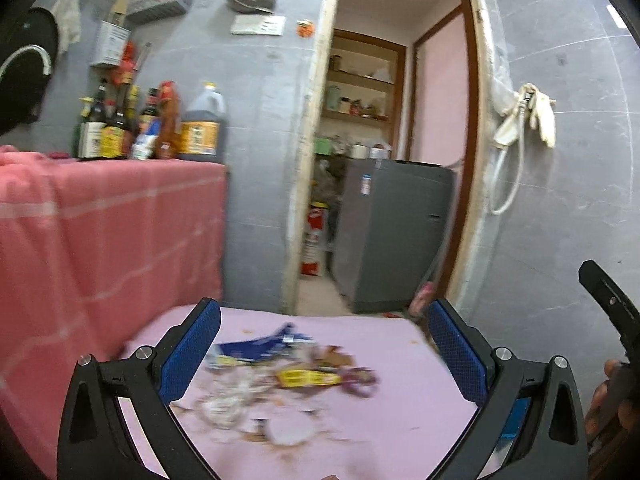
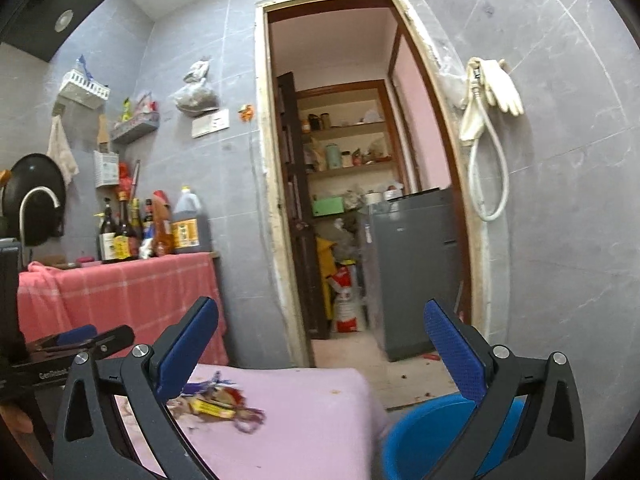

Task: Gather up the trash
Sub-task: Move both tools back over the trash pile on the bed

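A loose pile of trash [image 1: 288,376] lies on the pink-covered table [image 1: 404,356]: a blue wrapper [image 1: 260,344], a yellow wrapper [image 1: 308,378], clear plastic [image 1: 226,404] and small scraps. My left gripper [image 1: 324,344] hovers over the pile, open, with nothing between its blue pads [image 1: 192,354]. In the right wrist view the same trash [image 2: 218,402] sits low and left on the table [image 2: 316,412]. My right gripper [image 2: 320,346] is open and empty, above the table's right end. A blue bin [image 2: 424,432] stands just right of the table.
A counter under a red checked cloth [image 1: 100,232] carries several sauce bottles [image 1: 132,128] at the left. An open doorway [image 2: 340,200] leads to a grey appliance [image 2: 412,268] and shelves. The other gripper [image 1: 612,312] and a hand [image 1: 612,392] show at the right edge.
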`<state>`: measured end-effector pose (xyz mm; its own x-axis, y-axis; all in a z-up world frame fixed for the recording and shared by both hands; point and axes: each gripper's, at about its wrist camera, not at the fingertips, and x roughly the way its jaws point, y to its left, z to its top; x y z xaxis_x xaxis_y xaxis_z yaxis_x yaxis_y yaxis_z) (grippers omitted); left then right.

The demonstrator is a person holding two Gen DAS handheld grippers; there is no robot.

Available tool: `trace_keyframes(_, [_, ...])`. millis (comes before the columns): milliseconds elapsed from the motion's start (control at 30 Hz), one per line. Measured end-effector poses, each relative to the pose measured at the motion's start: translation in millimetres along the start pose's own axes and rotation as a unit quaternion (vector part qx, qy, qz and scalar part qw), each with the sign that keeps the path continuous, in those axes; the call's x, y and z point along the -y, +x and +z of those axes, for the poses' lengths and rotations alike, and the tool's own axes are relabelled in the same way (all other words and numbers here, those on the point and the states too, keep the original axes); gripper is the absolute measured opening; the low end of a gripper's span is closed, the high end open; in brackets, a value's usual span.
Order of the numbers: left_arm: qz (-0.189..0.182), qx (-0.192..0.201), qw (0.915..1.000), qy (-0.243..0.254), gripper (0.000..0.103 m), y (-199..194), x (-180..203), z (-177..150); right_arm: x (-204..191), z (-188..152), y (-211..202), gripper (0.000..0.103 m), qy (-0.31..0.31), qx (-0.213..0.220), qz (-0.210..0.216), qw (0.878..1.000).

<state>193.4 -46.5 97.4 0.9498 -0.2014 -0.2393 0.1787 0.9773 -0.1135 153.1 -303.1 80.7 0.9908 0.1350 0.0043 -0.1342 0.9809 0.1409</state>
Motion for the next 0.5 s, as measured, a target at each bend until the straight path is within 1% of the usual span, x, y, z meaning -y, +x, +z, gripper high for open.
trace_keyframes(133, [0.036, 0.004, 0.9993, 0.003, 0.101, -9.5, -29.9, -6.0, -16.2, -9.0, 14.0, 0.103, 0.007, -0.008, 0.019, 1.0])
trace_keyframes(267, [0.059, 0.002, 0.9982, 0.008, 0.101, -10.3, -50.0, -14.0, -30.6, -19.9, 28.7, 0.103, 0.001, -0.021, 0.028, 0.999])
trace_keyframes(367, [0.069, -0.011, 0.9975, 0.006, 0.101, -7.4, -64.2, -25.8, -39.7, -29.8, 39.1, 0.103, -0.009, -0.037, 0.034, 0.999])
trace_keyframes(500, [0.077, -0.042, 0.9962, 0.002, 0.101, -0.3, -78.0, -49.3, -47.7, -46.2, 53.1, 0.103, -0.023, -0.069, 0.044, 0.996])
